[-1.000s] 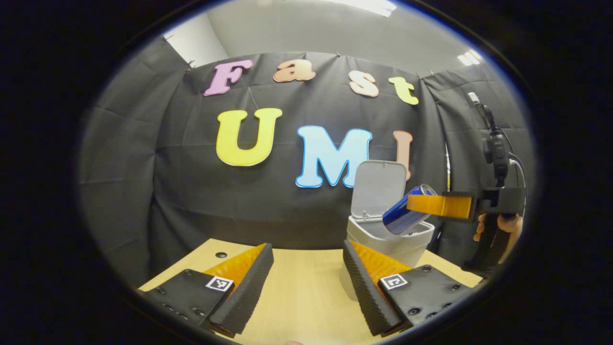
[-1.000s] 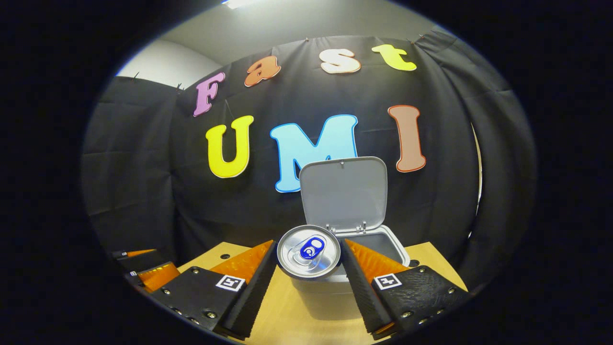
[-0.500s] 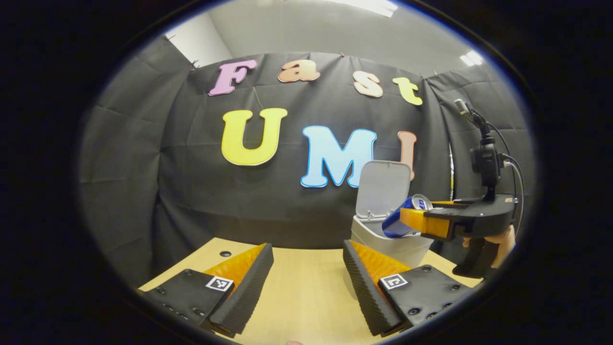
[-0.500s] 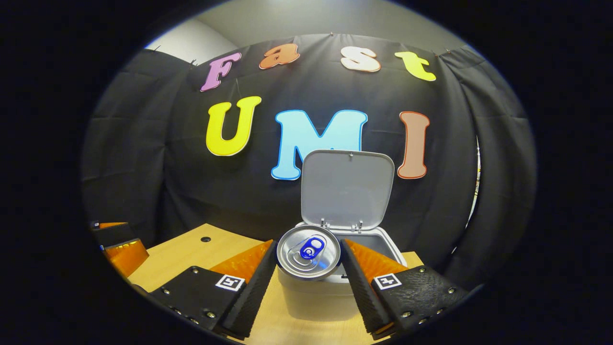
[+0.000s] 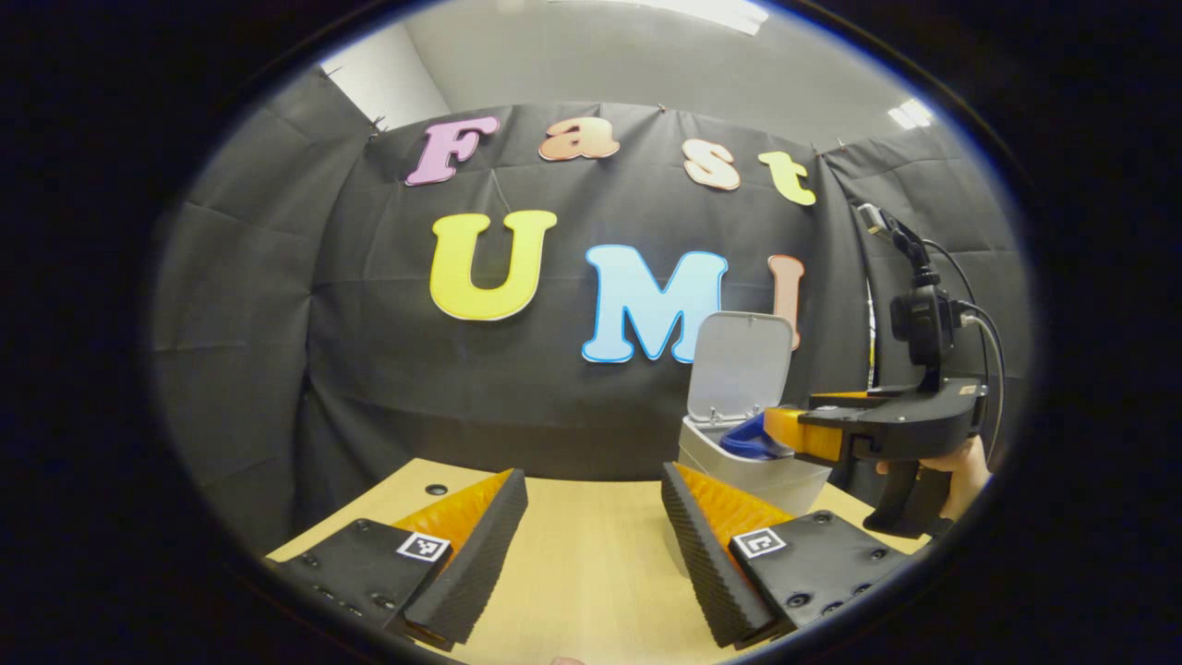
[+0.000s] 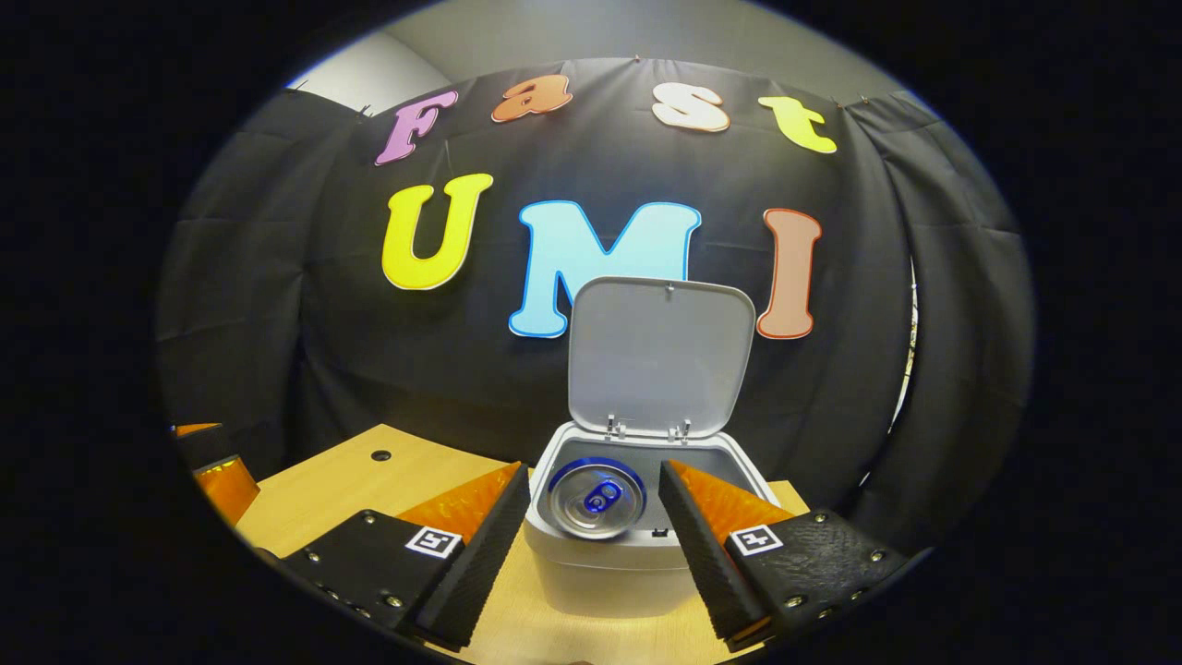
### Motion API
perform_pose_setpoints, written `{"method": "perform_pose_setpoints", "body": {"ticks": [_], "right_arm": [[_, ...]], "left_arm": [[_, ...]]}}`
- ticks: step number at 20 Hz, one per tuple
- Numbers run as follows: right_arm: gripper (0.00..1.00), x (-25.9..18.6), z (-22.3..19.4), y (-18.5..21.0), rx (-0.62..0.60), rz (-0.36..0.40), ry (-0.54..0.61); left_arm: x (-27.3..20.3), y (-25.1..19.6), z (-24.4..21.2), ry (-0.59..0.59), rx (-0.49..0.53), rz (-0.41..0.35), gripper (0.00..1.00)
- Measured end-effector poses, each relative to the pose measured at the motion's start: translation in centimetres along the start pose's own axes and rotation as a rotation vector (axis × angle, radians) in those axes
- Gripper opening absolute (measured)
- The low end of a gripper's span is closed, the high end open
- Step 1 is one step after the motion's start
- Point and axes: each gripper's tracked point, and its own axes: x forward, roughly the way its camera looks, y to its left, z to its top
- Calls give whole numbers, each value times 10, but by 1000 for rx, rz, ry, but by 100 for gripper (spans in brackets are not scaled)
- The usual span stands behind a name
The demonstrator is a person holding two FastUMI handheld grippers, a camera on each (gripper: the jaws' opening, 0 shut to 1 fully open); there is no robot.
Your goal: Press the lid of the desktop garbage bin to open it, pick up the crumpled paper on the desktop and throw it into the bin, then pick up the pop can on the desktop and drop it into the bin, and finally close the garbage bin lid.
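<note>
— Pop can (image 6: 595,499) is what I'm watching: where do you have it?

— I see it in the right gripper view, top end toward my camera, sitting inside the mouth of the garbage bin (image 6: 591,571). In the left gripper view a blue part of the can (image 5: 744,441) shows at the bin's rim.

— Is my right gripper (image 6: 593,517) gripping it?

— No. Its fingers are spread wide, one on each side of the bin's opening, and neither touches the can. From my left camera the right gripper (image 5: 785,429) hangs just over the bin (image 5: 750,473), with a hand (image 5: 960,466) on its grip and a cable (image 5: 986,342) looping above.

— And the lid (image 6: 657,358)?

— Standing upright on its hinge at the back of the bin, against the black cloth wall (image 6: 277,323). It shows the same way in the left gripper view (image 5: 741,362).

— What about my left gripper (image 5: 591,531)?

— Open wide too, with nothing between its fingers, held low over the wooden desktop (image 5: 582,554), to the left of the bin. I also catch it at the left edge of the right gripper view (image 6: 214,462), well apart from the bin.

— Any paper?

— I cannot tell what else lies in the bin; the can covers what I can see of the inside.
</note>
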Motion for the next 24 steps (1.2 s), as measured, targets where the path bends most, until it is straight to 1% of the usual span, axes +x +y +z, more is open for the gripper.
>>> {"method": "perform_pose_setpoints", "body": {"ticks": [9,13,17,21,24], "right_arm": [[90,-5,4,-2,8,-6,-4],[90,-3,9,-8,9,-24,1],[90,1,23,-21,13,-55,-9],[90,8,39,-27,72,-61,-12],[90,15,56,-38,90,-89,-30]], "left_arm": [[0,1,4,-11,0,-12,96],[-3,2,6,-18,-13,-18,96],[-3,6,5,-15,-20,-29,96],[-4,10,7,-23,-10,-45,96],[0,13,9,-24,-11,-63,96]]}}
